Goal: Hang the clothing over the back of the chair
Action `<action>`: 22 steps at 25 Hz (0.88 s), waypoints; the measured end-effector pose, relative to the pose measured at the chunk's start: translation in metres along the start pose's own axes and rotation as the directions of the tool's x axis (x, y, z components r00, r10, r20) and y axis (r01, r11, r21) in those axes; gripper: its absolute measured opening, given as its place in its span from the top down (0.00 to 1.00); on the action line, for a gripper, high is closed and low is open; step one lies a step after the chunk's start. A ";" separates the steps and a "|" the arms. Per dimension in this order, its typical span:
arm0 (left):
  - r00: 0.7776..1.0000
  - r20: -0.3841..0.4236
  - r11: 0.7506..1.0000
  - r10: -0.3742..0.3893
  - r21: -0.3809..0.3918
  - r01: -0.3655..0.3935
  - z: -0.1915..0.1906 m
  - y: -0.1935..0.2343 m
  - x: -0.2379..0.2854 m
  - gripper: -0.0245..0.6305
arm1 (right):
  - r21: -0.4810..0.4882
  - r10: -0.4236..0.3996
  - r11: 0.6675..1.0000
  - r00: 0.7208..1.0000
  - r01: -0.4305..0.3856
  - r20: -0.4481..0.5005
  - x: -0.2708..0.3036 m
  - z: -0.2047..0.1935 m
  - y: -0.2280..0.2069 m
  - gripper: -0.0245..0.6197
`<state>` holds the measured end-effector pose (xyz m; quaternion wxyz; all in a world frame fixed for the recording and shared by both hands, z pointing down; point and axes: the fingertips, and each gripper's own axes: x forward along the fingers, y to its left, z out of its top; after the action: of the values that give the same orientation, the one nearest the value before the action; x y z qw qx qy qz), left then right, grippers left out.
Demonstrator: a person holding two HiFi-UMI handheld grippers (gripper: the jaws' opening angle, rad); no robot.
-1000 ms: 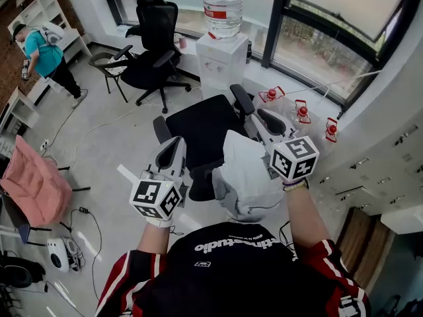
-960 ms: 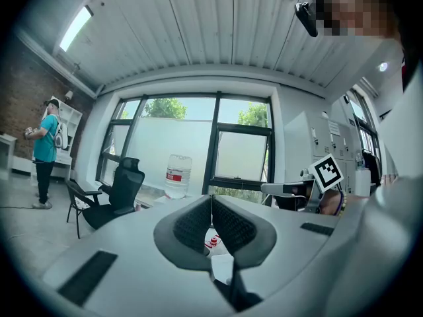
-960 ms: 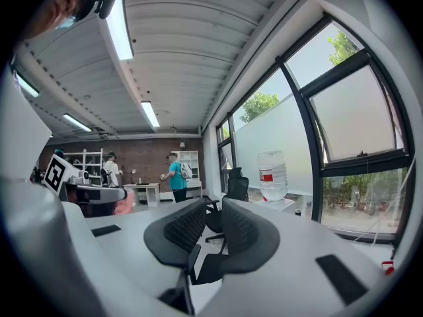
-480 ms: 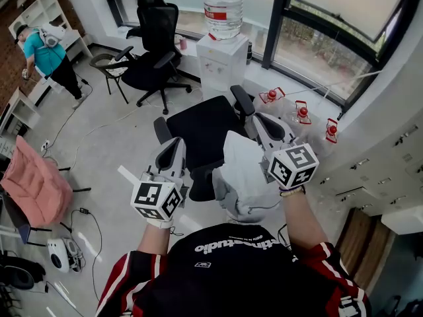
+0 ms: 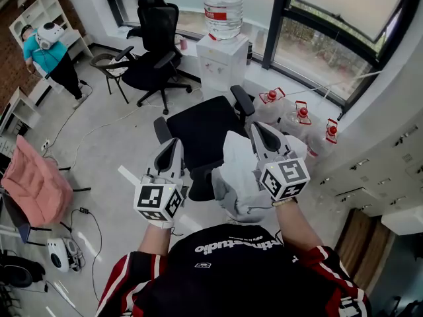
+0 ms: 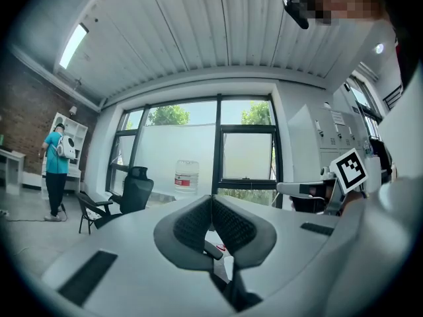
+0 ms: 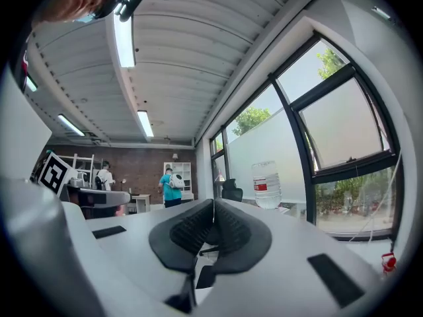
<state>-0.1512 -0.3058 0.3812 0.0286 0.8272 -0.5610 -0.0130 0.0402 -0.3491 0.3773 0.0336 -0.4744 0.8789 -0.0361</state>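
Observation:
A pale grey garment (image 5: 239, 172) lies draped over the back of the black office chair (image 5: 203, 129) just in front of me. My left gripper (image 5: 174, 145) is to the left of the chair back, level, its jaws shut with nothing between the pads (image 6: 232, 224). My right gripper (image 5: 256, 131) hovers at the garment's right edge, above the chair's right armrest. Its jaws have just been closing and now meet with nothing between them, as the right gripper (image 7: 213, 209) view shows. The left gripper (image 6: 211, 202) view looks out over the room.
A water dispenser (image 5: 223, 57) stands by the window beyond the chair, with red-capped water jugs (image 5: 301, 114) to its right. A second black chair (image 5: 153, 48) is at the back left. A pink padded chair (image 5: 34, 185) and floor cables are at left. A person (image 5: 49, 55) stands far left.
My right gripper has shifted a little left and toward me beside the garment, and its jaws have closed. The left gripper has stayed put. The person at far left has moved slightly.

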 end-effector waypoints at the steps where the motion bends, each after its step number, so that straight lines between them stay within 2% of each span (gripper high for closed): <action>1: 1.000 0.007 1.000 0.010 0.002 -0.010 0.001 0.001 0.000 0.93 | 0.005 -0.014 1.000 1.000 0.014 0.005 -0.001 -0.001 -0.003 0.94; 8: 0.998 0.031 0.999 0.050 0.001 -0.050 0.002 0.008 -0.007 0.93 | -0.021 -0.062 0.998 0.998 0.062 0.006 -0.009 -0.006 -0.008 0.94; 22: 0.998 0.026 0.999 0.054 -0.006 -0.054 -0.001 0.007 -0.007 0.93 | 0.005 -0.084 0.996 0.996 0.084 0.023 -0.012 -0.011 -0.016 0.94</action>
<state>-0.1603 -0.3017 0.3824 0.0238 0.8115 -0.5833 -0.0245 0.0587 -0.3476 0.3896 0.0430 -0.5113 0.8577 -0.0337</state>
